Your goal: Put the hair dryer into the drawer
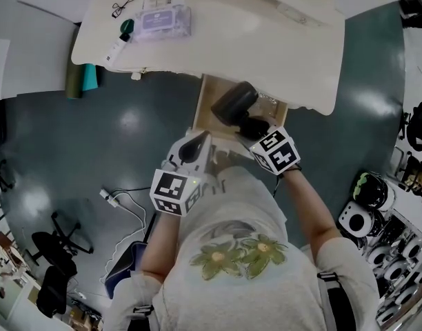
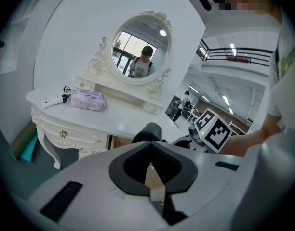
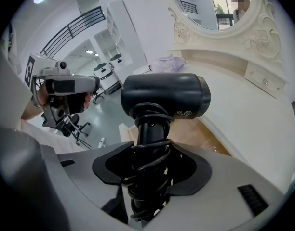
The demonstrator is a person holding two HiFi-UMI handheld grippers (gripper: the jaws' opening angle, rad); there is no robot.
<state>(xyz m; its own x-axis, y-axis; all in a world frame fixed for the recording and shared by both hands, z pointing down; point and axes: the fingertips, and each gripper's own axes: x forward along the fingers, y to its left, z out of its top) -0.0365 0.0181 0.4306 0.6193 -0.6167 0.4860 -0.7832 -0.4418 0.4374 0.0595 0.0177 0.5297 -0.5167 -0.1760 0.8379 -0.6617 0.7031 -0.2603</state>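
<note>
Dryer [image 3: 162,97] clamped at handle in right gripper [image 3: 150,170], drawer [image 1: 207,105] at twelve o'clock. Left gripper [image 2: 152,170] closed, empty. Could snag cord [image 3: 147,189] on rim.

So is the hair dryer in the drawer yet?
Not yet. Done: the drawer is pulled open, with its wooden bottom showing. In hand: the right gripper is shut on the handle of the hair dryer, holding it over the drawer. The left gripper holds nothing. Left to do: lower it in, let go, and probably push the drawer shut.
</note>
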